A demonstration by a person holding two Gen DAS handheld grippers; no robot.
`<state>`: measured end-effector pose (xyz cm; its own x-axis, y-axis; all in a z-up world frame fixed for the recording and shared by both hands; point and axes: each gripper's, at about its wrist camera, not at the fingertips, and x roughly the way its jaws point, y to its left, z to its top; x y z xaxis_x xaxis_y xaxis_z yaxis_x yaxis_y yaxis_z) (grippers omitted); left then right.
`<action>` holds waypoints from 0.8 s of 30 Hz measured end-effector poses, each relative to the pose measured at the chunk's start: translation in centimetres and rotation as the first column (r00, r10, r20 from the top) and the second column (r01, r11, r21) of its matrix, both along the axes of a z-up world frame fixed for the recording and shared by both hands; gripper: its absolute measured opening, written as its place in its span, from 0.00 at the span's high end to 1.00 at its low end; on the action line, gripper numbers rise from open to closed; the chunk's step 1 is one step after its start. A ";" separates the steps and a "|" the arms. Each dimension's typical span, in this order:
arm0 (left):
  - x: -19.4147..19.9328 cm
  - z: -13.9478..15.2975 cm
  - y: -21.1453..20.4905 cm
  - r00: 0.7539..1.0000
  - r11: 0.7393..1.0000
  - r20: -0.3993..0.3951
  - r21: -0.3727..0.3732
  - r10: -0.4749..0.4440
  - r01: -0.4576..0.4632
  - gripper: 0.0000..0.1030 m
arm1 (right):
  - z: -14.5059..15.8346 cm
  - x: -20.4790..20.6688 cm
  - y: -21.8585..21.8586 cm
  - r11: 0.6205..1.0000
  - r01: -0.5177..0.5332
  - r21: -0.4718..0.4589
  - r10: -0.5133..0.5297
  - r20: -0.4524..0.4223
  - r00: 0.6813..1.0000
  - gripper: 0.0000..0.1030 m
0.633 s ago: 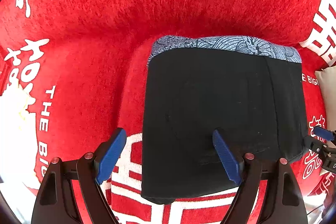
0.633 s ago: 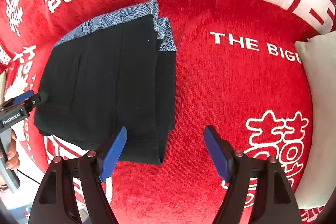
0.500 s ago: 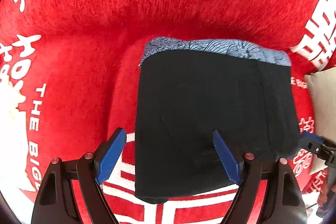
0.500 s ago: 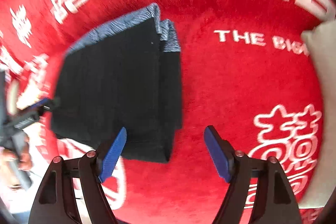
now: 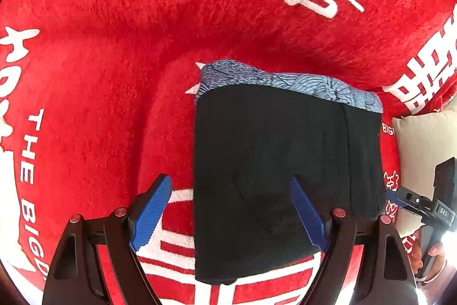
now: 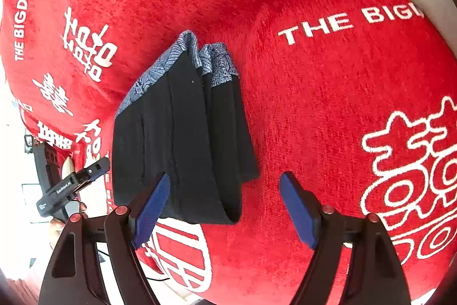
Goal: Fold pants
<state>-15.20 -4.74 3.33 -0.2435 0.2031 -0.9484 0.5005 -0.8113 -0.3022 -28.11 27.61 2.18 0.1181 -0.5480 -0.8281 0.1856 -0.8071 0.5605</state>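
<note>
Pants [image 5: 285,162] matt black cloth; blanket [image 5: 114,47] fuzzy red plush.

A plush red blanket [image 5: 120,53] fills nearly everything here, covered in big white Chinese characters and the words "THE BIGDAY" in white capitals. It bulges and dips softly, with shallow creases running across it. At the right edge a cream pillow [image 5: 422,145] lies against it. Bright daylight washes out the lower left corner [image 6: 17,167], hiding whatever lies beyond the blanket's edge.
</note>
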 end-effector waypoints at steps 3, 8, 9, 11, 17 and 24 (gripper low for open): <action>-0.1 -0.6 -0.8 1.000 0.999 0.005 0.036 0.026 -0.026 0.17 | -0.3 0.0 0.0 1.000 -0.002 -0.011 0.002 0.022 1.000 0.21; -0.3 -1.5 -2.0 0.999 0.997 0.026 0.068 0.033 -0.035 0.17 | -0.8 -0.3 -0.3 1.000 -0.014 -0.009 0.015 0.031 0.999 0.21; -0.4 -1.5 -2.1 0.999 0.997 0.030 0.066 0.027 -0.029 0.17 | -0.9 -0.5 -0.4 1.000 -0.014 -0.007 0.014 0.032 0.999 0.21; -0.7 -1.7 -2.2 0.999 0.998 0.036 0.063 0.013 -0.015 0.17 | -1.1 -1.0 -0.7 1.000 -0.014 -0.010 0.014 0.034 0.999 0.21; -1.3 -2.6 -2.5 0.999 0.996 0.047 0.085 -0.001 -0.003 0.17 | -2.0 -2.1 -1.1 0.999 -0.018 -0.030 0.019 0.054 0.998 0.21; -1.8 -3.0 -3.3 0.999 0.994 0.039 0.106 0.006 -0.010 0.17 | -2.5 -2.6 -1.9 0.996 -0.062 -0.064 0.067 0.064 0.996 0.21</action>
<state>-16.97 -8.01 0.29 -0.2090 0.3010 -0.9304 0.5201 -0.7715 -0.3664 -30.73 25.69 -0.28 0.2082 -0.5873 -0.7821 0.1971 -0.7581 0.6217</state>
